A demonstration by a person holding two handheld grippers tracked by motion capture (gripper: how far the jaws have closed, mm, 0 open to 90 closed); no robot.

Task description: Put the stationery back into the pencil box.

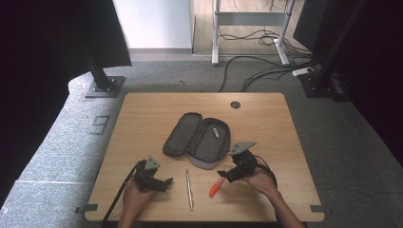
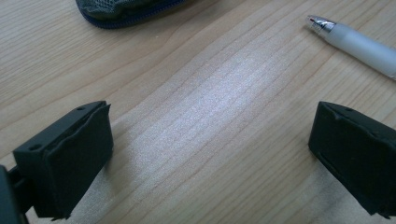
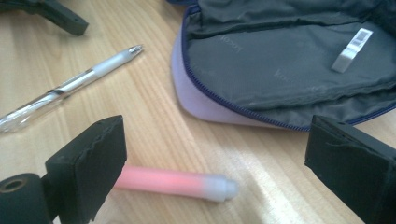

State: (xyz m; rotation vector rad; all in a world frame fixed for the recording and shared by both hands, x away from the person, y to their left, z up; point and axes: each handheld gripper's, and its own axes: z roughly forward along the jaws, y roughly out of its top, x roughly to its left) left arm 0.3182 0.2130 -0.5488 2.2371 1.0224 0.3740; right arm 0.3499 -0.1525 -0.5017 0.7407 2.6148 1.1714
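Near the table's front edge, right of centre, the right gripper (image 1: 227, 175) hangs low over the wood w/ jaws wide and nothing pinched; its own view shows the marker (image 3: 177, 182) lying on the table between the two pads, closer to the left-hand pad, cap end pointing toward the gap's middle, pads not touching it yet. From above, the marker (image 1: 215, 187) sits just in front of and slightly left of that gripper's tips, angled, apart from the case. So the pick looks only begun: approach about made, jaws need to close on the barrel, then lift and carry. Further out, the case (image 1: 198, 140) lies unzipped and spread flat at the table's centre, its near rim just behind the right gripper; inside looks bare apart from a small white tag, so probably nothing packed so far. Left of the marker, the pen (image 1: 189, 189) lies roughly front-to-back near the front edge, untouched, well clear of both tools. Toward the front-left, the left gripper (image 1: 167, 183) rests w/ jaws wide too, bare wood between them, pen tip just ahead to one side. Both items left to go, plus zipping, I'd guess.
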